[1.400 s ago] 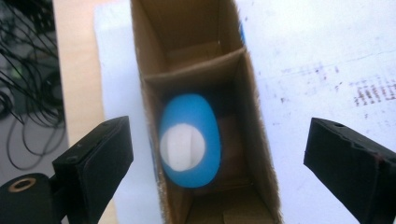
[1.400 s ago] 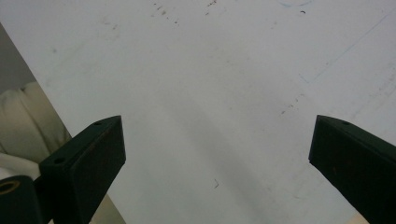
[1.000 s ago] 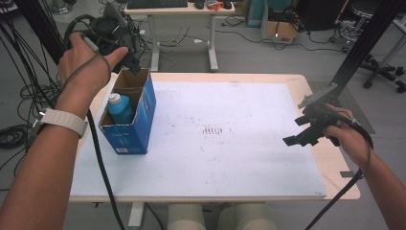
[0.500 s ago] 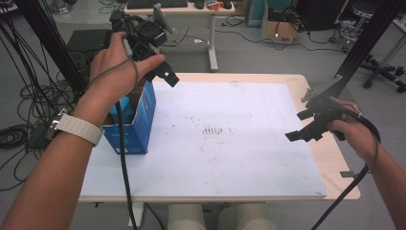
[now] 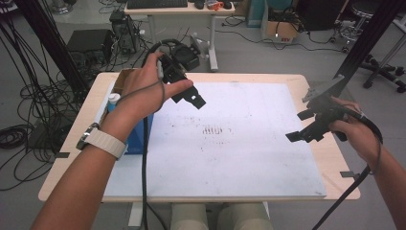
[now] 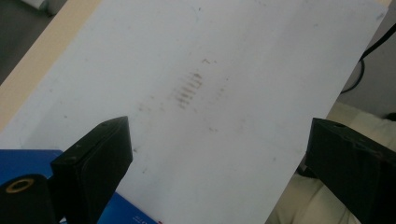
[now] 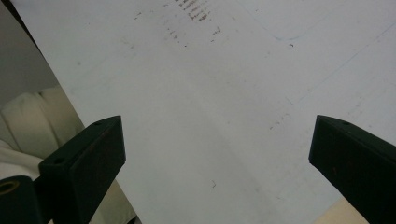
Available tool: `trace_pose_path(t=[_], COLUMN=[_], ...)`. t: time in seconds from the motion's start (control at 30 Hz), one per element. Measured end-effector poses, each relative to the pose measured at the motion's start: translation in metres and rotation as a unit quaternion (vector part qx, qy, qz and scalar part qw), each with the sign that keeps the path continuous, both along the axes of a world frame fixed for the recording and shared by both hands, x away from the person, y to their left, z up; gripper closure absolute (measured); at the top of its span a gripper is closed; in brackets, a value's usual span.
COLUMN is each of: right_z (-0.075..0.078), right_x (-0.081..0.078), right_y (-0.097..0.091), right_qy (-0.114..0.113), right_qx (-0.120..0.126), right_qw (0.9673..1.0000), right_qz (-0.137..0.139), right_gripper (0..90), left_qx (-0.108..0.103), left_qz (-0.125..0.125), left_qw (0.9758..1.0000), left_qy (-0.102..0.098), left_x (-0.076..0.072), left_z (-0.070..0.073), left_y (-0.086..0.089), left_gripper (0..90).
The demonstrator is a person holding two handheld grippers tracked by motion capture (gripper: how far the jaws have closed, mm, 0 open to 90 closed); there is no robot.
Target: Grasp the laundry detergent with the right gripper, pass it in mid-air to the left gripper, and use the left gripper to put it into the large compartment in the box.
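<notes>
Gaping wide, both sets of jaws, nothing btwn them. Left gripper (image 5: 189, 98) held above white board (image 5: 239, 158), just right of blue box (image 5: 139, 136) at table's left edge; bottle w/ white cap (image 5: 113, 98) stood inside box. Right gripper (image 5: 306, 125) hung over board's right side, well apart from box.

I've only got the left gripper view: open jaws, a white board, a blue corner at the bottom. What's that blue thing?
Observer: A blue box standing at the left edge of the table.
Operator: Anything in it?
Observer: A bottle with a white cap stands inside it.
Operator: Where's the right gripper?
Observer: The right gripper hovers open over the right side of the board, holding nothing.
</notes>
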State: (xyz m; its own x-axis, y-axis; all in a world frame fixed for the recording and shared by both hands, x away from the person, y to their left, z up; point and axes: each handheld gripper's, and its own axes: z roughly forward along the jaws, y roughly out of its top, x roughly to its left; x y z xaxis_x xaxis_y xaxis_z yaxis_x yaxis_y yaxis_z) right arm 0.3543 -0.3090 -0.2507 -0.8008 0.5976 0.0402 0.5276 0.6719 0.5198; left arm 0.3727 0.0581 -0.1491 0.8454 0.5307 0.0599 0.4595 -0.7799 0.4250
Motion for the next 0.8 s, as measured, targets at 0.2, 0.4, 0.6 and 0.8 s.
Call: trace_pose_path(t=[0.2, 0.4, 0.6, 0.8], right_z=[0.0, -0.001, -0.003, -0.004], right_x=[-0.001, -0.001, 0.0, 0.002], right_y=[-0.001, -0.001, 0.001, 0.002], right_qy=[0.003, 0.003, 0.004, 0.005], right_qx=[0.001, 0.002, 0.002, 0.004], right_qw=[1.0, 1.0, 1.0, 1.0], right_qz=[-0.001, -0.002, 0.001, 0.002], right_gripper=[3.7, 3.7, 3.7, 3.7], left_qx=[0.023, 0.023, 0.022, 0.017], left_qz=[-0.028, -0.032, -0.036, -0.032], left_qw=[0.9993, 0.9992, 0.9991, 0.9993], left_qy=[0.0, 0.0, 0.0, 0.002], left_x=[0.002, 0.003, 0.004, 0.004], left_z=[-0.008, -0.015, -0.021, -0.024], left_y=[-0.006, -0.009, -0.01, -0.011], left_gripper=[7.7, 7.8, 8.1, 8.1])
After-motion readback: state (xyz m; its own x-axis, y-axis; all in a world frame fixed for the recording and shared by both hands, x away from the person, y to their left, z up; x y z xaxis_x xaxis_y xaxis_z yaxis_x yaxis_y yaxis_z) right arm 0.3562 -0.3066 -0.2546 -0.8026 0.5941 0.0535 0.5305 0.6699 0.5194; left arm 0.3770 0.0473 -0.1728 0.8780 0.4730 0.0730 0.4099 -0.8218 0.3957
